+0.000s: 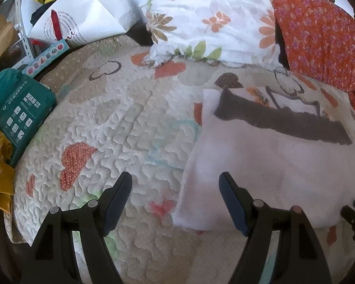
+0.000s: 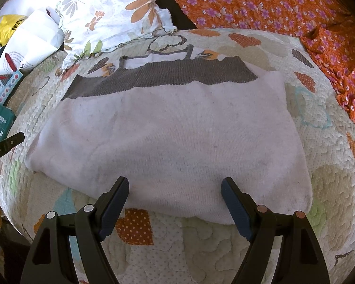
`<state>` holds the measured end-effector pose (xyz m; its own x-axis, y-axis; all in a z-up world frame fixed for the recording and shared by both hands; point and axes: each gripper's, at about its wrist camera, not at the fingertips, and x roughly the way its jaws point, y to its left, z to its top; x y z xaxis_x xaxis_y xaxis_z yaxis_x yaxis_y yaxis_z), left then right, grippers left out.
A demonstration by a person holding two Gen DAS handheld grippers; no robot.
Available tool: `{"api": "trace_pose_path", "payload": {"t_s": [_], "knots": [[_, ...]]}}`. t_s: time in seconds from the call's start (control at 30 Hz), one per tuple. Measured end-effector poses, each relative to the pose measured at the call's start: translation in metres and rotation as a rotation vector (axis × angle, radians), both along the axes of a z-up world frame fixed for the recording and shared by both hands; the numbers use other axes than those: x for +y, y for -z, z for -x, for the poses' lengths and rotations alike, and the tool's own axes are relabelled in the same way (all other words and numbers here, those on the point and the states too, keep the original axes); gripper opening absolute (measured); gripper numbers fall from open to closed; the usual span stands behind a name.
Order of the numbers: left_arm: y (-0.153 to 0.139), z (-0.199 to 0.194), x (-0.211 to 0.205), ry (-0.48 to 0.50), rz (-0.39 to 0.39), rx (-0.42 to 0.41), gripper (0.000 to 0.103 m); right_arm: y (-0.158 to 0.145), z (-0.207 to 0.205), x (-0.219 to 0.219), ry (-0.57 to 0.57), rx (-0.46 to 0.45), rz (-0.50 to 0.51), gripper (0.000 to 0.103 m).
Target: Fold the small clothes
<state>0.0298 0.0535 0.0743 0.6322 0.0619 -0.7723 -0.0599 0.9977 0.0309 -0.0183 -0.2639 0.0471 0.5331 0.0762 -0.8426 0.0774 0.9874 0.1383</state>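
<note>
Both claws hang wide open and hold nothing. The right gripper [image 2: 175, 189] hovers over the near edge of the garment [image 2: 168, 137], its two dark fingers spread apart with pale cloth showing between them. The left gripper [image 1: 176, 189] sits off the garment's left side, one finger over the bare quilt [image 1: 111, 123] and the other over the corner of the cloth; whether any finger touches the fabric cannot be told. The garment is a small pale top with a dark grey band [image 2: 158, 78] across its far part and thin straps [image 2: 153, 55] beyond that. It lies flat in the middle of the quilt, smoothed out, roughly a rectangle. It looks as though one fold may already be made, since the near and left edges are thick and rounded like creases, but that is a guess; at least one more fold, bringing one side or end over the other, seems left to do. The near edge runs just in front of the right gripper, and the near right corner [image 2: 305, 201] lies flat and free. Open quilt surrounds the garment on the left, right and near sides, giving room to sweep. Farther off, a flowered pillow [image 2: 111, 9] sits just past the straps, an orange blanket [image 2: 295, 7] lines the right, and a teal box [image 1: 19, 116] and bags [image 1: 82, 7] crowd the far left, well apart from the cloth.
</note>
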Motion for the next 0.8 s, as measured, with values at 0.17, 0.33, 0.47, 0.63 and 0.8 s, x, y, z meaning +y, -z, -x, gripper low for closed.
{"api": "trace_pose_path", "payload": {"t_s": [0.17, 0.33, 0.47, 0.63, 0.8], "knots": [[-0.005, 0.003, -0.002, 0.003, -0.011, -0.032, 0.075, 0.0, 0.0, 0.001, -0.001, 0.001, 0.002, 0.084], [-0.011, 0.008, -0.006, 0.009, -0.016, -0.062, 0.075, 0.0, 0.0, 0.001, -0.003, 0.001, 0.006, 0.084], [-0.016, 0.011, -0.007, 0.014, -0.014, -0.085, 0.075, 0.0, 0.0, 0.002, -0.002, 0.0, 0.007, 0.084], [-0.021, 0.015, -0.009, 0.03, 0.01, -0.111, 0.075, -0.001, 0.0, 0.002, -0.004, 0.0, 0.011, 0.085], [-0.023, 0.018, -0.014, 0.072, 0.052, -0.115, 0.079, -0.001, 0.001, 0.003, -0.007, 0.0, 0.018, 0.085]]}}
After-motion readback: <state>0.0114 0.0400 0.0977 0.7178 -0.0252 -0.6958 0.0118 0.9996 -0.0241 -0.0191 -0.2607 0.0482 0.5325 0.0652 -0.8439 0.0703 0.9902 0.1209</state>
